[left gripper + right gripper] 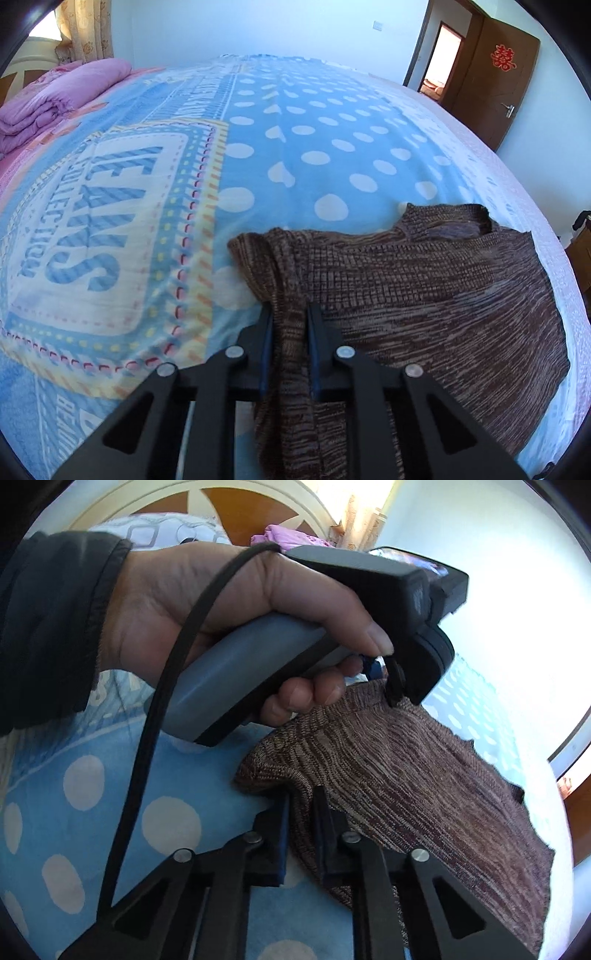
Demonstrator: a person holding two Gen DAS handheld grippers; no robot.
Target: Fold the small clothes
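1. Sweater [424, 280], brown marled knit, small. Lies on the bed [295, 155], on a blue polka-dot blanket [325, 122], near its front edge; body spread flat with the neck opening at the far side, left part gathered and raised.
2. Left gripper [289, 314]: jaws clenched on a bunched fold of knit that runs down between them.
3. Right gripper [301, 801]: jaws clamped on the sweater's edge, seen from below the left hand [221, 602], which holds the other tool just above the cloth.
4. Handling, by judgement: soft, light, limp, stretchy; will sag and drag between two holds, not slippery, not fragile. Loose ribbing may snag on jaw edges.
5. Hold points, by judgement: hem corners or shoulder seams, taking both layers so the fold stays square.
6. Not made out: sleeves and their lie; which edge each gripper holds; lower hem, cut off behind the gripper frames; layers caught in each pinch.
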